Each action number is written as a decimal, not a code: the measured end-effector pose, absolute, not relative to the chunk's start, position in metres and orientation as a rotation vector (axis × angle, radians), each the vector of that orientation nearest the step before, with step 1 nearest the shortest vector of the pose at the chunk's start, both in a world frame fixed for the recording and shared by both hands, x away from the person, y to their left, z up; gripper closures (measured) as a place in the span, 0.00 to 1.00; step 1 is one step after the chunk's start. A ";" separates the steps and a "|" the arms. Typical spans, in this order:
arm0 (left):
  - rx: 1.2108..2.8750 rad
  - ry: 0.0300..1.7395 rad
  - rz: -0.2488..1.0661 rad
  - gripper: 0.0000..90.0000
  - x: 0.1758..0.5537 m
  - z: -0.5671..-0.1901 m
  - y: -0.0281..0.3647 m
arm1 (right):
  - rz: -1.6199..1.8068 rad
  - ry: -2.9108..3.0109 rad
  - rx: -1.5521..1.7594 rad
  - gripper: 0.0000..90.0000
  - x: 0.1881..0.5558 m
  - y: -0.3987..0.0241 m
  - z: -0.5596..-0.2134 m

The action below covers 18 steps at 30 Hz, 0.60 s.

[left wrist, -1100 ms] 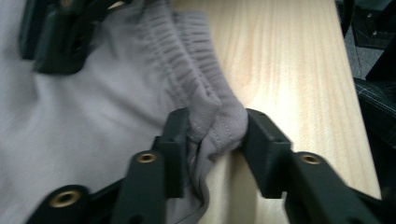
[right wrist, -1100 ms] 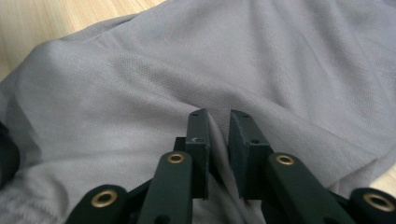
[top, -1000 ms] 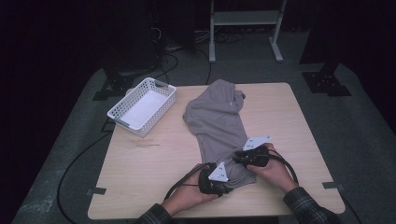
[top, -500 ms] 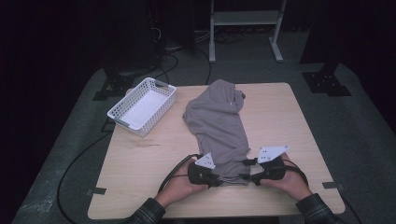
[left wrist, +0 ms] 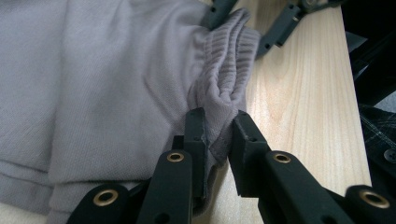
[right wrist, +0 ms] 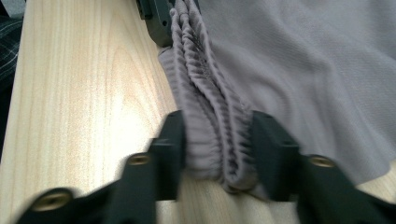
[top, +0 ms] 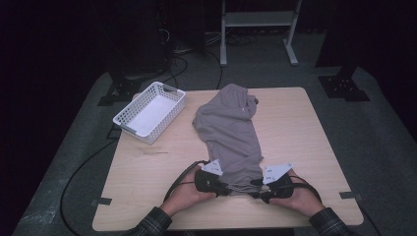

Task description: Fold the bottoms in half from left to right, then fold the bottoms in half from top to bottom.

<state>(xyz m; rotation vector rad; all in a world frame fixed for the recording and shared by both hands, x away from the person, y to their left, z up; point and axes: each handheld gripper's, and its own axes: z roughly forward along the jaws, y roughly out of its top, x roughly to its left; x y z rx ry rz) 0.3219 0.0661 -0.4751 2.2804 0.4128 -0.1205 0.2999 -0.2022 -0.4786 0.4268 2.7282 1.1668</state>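
Observation:
A grey garment (top: pixel 231 128) lies lengthwise on the wooden table (top: pixel 305 128), its ribbed band at the near end. My left gripper (top: pixel 227 187) pinches that band's left part; in the left gripper view the jaws (left wrist: pixel 217 128) are shut on a fold of the ribbed band (left wrist: pixel 229 79), having just closed further. My right gripper (top: pixel 254 186) has the band's right part; in the right gripper view its jaws (right wrist: pixel 217 135) have just been closing and press on the bunched ribbed band (right wrist: pixel 205 93). Each gripper view shows the other gripper's jaws at the top.
A white mesh basket (top: pixel 150 112) stands at the table's back left corner. A metal rack (top: pixel 255 19) stands on the floor behind the table, and a cable (top: pixel 83 167) runs along the floor at the left. Bare wood lies either side of the garment.
The right hand has come back toward the near edge and out to the right. The left hand shifted a little left. The band now stretches between the two grippers.

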 end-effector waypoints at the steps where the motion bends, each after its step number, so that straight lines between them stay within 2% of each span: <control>1: 2.280 0.416 -0.121 0.86 0.322 -0.475 0.066 | 1.171 2.725 0.423 0.70 0.300 -0.203 -0.479; 8: 2.287 0.421 -0.171 0.86 0.315 -0.474 0.069 | 1.175 2.789 0.526 0.88 0.294 -0.200 -0.474; 13: 2.310 0.399 -0.239 0.87 0.308 -0.471 0.068 | 1.173 2.867 0.582 0.91 0.293 -0.198 -0.470; 18: 2.297 0.340 -0.229 0.87 0.301 -0.454 0.067 | 1.234 2.901 0.562 0.91 0.289 -0.203 -0.460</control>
